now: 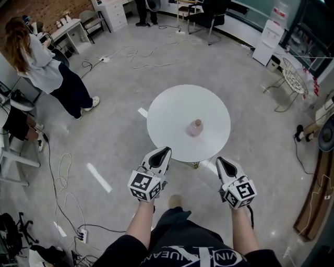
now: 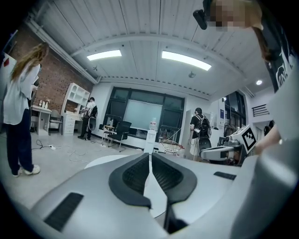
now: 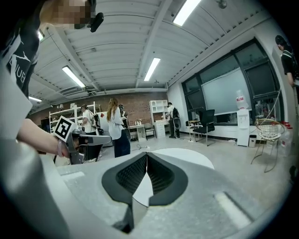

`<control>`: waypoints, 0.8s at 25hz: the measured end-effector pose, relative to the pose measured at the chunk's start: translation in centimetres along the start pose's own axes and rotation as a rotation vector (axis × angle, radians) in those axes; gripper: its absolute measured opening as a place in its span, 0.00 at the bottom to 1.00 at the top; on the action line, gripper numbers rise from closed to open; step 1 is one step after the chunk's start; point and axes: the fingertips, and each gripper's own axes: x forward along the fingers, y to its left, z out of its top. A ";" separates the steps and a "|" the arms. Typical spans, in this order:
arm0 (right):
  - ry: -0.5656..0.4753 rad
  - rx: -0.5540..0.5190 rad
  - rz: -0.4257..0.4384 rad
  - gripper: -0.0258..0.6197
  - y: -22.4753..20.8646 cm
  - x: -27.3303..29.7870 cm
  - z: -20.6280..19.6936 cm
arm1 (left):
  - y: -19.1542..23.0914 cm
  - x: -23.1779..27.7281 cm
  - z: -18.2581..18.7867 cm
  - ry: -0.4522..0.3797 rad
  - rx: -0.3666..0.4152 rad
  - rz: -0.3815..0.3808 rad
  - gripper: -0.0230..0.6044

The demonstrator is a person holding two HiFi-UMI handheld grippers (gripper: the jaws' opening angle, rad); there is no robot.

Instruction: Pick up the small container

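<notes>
A small pink container (image 1: 195,126) stands upright on the round white table (image 1: 172,112), right of its centre. My left gripper (image 1: 163,152) hovers at the table's near edge, left of the container, jaws shut with nothing between them. My right gripper (image 1: 223,161) hangs just off the near right edge, also shut and empty. In the left gripper view the jaws meet tip to tip at the left gripper (image 2: 150,155), with the table (image 2: 105,160) beyond. The right gripper (image 3: 146,154) shows the same closed jaws over the table (image 3: 187,156). The container is hidden in both gripper views.
A person (image 1: 44,68) stands at the far left by desks. Cables (image 1: 143,55) trail across the grey floor. Chairs (image 1: 209,15) and a water dispenser (image 1: 269,39) sit at the back, and a wire chair (image 1: 292,78) stands to the right.
</notes>
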 end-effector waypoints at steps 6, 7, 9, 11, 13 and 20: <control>0.005 -0.005 0.016 0.05 -0.3 2.8 0.3 | 2.1 1.0 0.3 0.000 -0.002 0.005 0.08; 0.005 -0.007 0.020 0.05 -0.3 3.1 0.3 | 2.2 1.0 0.2 0.000 -0.003 0.007 0.08; 0.005 -0.010 0.026 0.05 -0.2 3.5 0.4 | 2.4 1.0 0.0 0.000 -0.008 0.009 0.08; 0.006 -0.011 0.033 0.05 -0.3 3.9 0.3 | 2.5 1.1 -0.3 0.002 -0.013 0.013 0.08; 0.008 -0.014 0.042 0.05 -0.7 4.4 0.4 | 2.6 1.5 -0.5 0.004 -0.018 0.020 0.08; 0.019 -0.019 0.094 0.05 -2.2 6.1 0.5 | 2.7 3.3 -0.8 -0.002 -0.035 0.058 0.08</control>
